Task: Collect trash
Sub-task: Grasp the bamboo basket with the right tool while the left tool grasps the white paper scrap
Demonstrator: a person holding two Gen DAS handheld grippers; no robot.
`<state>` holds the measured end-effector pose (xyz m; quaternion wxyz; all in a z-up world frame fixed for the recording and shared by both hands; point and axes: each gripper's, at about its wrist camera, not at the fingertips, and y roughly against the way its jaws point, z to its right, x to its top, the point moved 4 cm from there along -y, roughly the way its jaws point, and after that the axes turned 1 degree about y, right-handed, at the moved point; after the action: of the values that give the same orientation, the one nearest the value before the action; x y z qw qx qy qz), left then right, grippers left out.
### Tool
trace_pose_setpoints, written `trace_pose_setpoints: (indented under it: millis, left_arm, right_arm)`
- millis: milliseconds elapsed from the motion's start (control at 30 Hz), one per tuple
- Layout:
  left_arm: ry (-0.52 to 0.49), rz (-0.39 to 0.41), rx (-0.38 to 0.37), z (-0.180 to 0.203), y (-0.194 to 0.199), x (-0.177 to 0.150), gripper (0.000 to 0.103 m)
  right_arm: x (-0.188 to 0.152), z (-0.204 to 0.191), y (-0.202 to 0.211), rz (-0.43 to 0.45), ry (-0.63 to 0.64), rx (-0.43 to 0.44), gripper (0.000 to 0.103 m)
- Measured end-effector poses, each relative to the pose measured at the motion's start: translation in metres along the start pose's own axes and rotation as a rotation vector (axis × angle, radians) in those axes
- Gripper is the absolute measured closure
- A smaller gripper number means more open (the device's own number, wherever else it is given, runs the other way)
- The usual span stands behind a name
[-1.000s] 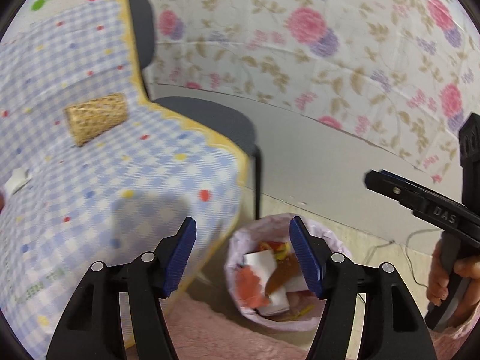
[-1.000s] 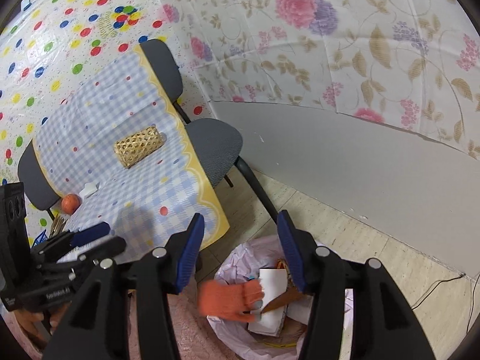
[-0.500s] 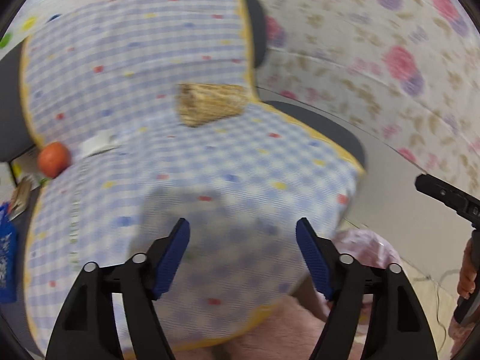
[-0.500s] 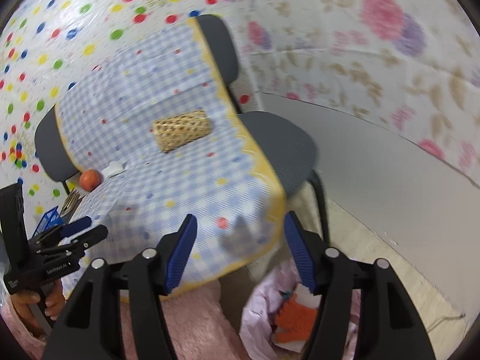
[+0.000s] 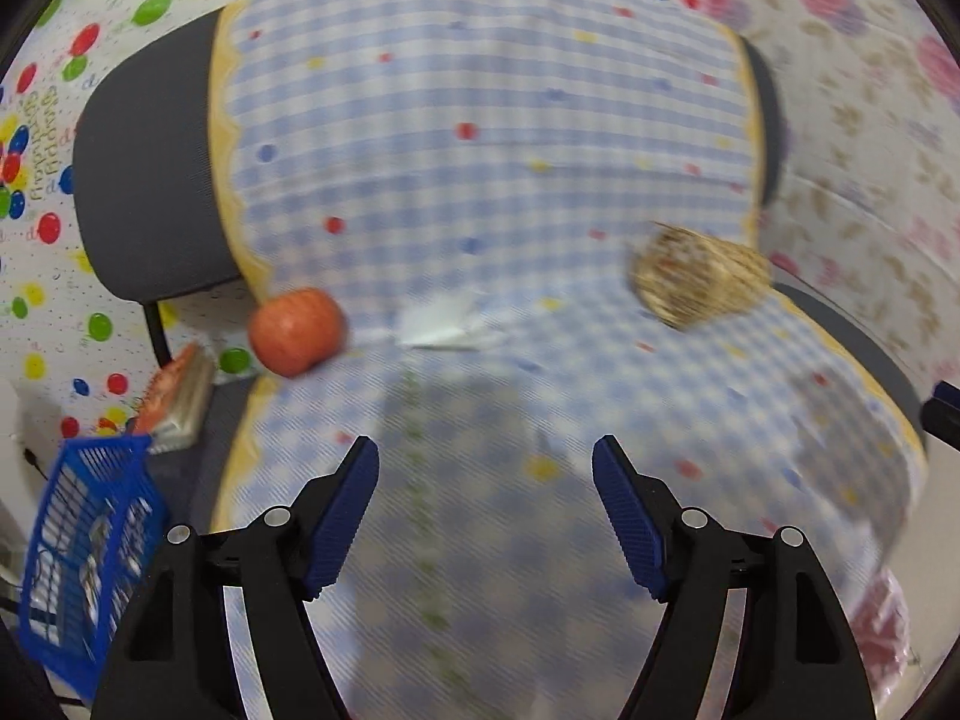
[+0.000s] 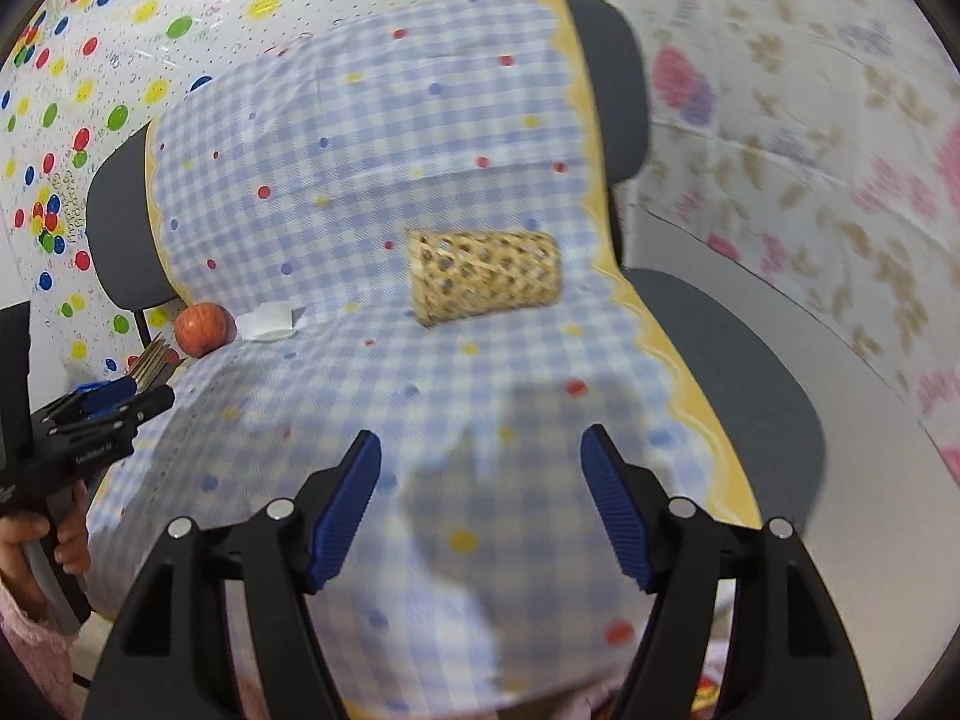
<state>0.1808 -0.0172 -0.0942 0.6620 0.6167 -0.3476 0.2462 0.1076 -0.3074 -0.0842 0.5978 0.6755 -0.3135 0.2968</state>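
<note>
A: What trash is lying out, going left to right?

B: Right of the round red apple, the crumpled white paper scrap is sitting far-left on the checked cloth. It's probably light and soft; I'd pinch its raised edge.

A: Jaws?

B: Left gripper released, empty; right gripper just been opening, empty. Handle lettering is unreadable.

Checked cloth bare ahead; woven basket, apple, paper scrap block far side.
</note>
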Motion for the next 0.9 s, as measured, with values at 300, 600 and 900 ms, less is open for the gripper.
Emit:
trace_pose_setpoints:
  millis: [300, 600, 900]
  left_arm:
    - [-0.057, -0.013, 0.005, -0.023, -0.059, 0.045, 0.042]
    - [-0.157, -0.122, 0.031, -0.019, -0.145, 0.067, 0.054]
    - [-0.211, -0.191, 0.001, -0.017, -0.181, 0.07, 0.079]
  right_arm:
    - [0.052, -0.029, -0.061, 0.013, 0.076, 0.003, 0.044]
    - [0.081, -0.039, -0.109, -0.006, 0.095, 0.009, 0.056]
    - [0.096, -0.055, -0.163, -0.044, 0.205, -0.116, 0.052]
